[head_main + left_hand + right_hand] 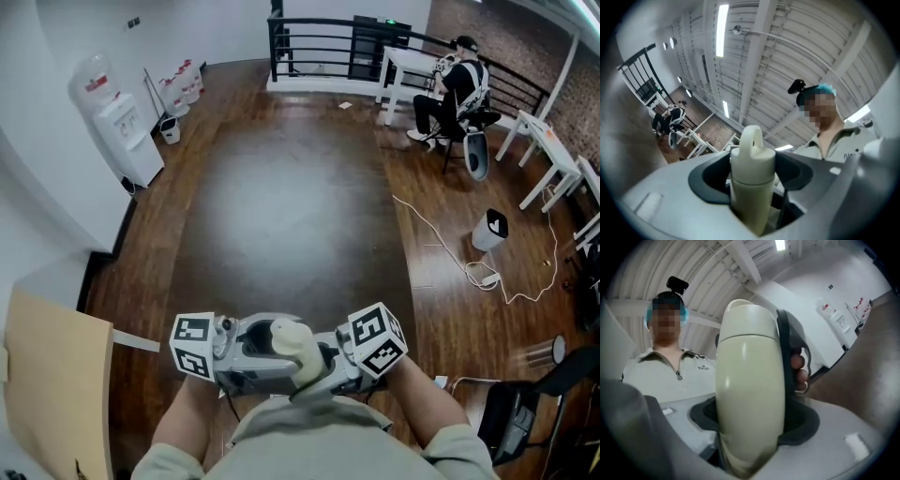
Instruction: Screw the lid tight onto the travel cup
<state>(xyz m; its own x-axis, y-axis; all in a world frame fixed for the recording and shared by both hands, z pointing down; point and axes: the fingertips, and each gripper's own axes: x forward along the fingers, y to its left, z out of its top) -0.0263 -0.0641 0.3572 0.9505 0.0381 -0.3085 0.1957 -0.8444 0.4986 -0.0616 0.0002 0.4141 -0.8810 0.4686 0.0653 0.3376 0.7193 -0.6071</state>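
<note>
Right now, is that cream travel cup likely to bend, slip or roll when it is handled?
The travel cup looks hard-walled and stiff, so it probably won't flex. Its glossy, rounded body likely makes it slippery and apt to roll if laid down. The looped lid may give a surer hold.

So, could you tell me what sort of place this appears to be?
Most likely an open loft-style lab or office space: a wide dark wooden floor, a water dispenser against the white wall, and white tables by a black railing where a person sits.
</note>
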